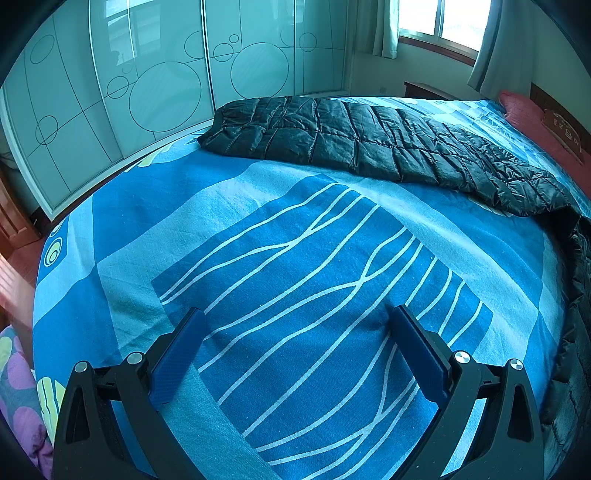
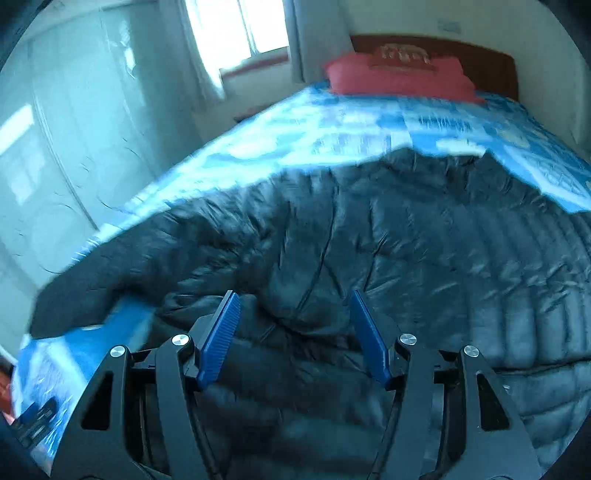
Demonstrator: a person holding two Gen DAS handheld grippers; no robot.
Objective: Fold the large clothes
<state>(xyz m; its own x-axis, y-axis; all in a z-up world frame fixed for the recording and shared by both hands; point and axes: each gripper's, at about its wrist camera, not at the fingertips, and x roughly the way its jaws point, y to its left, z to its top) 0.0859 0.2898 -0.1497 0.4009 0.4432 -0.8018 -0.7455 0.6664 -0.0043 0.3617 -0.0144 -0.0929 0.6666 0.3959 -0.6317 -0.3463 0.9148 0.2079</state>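
Right wrist view first: my right gripper (image 2: 291,314) is spread, its blue ribbed pads (image 2: 218,339) standing well apart with nothing between them, hovering just above the black quilted down jacket (image 2: 406,258) that fills the lower and middle frame. This picture is smeared, so I cannot tell whether the pads touch the fabric. A sleeve or flap of the jacket trails toward the left edge of the frame, over the blue patterned bedsheet (image 2: 332,129). Beyond, at top centre, a red pillow (image 2: 399,77) lies against the wooden headboard (image 2: 491,70).

From the left wrist view, my left gripper (image 1: 299,332) is also spread and empty, pads wide over bare sheet with white wavy lines. The jacket lies well apart from it, stretched across the upper middle of the frame and running down the right edge. Glass wardrobe doors (image 1: 110,92) fill the upper left, and a window (image 1: 436,18) sits at the top right.

I judge the fold has barely started. The risks: the shiny shell looks slippery and puffy, so a shallow pinch could slide off or catch only one layer, leaving the fold lopsided. My left hand is far from the garment, so lifting with the right alone could drag the whole jacket and rumple the sheet.
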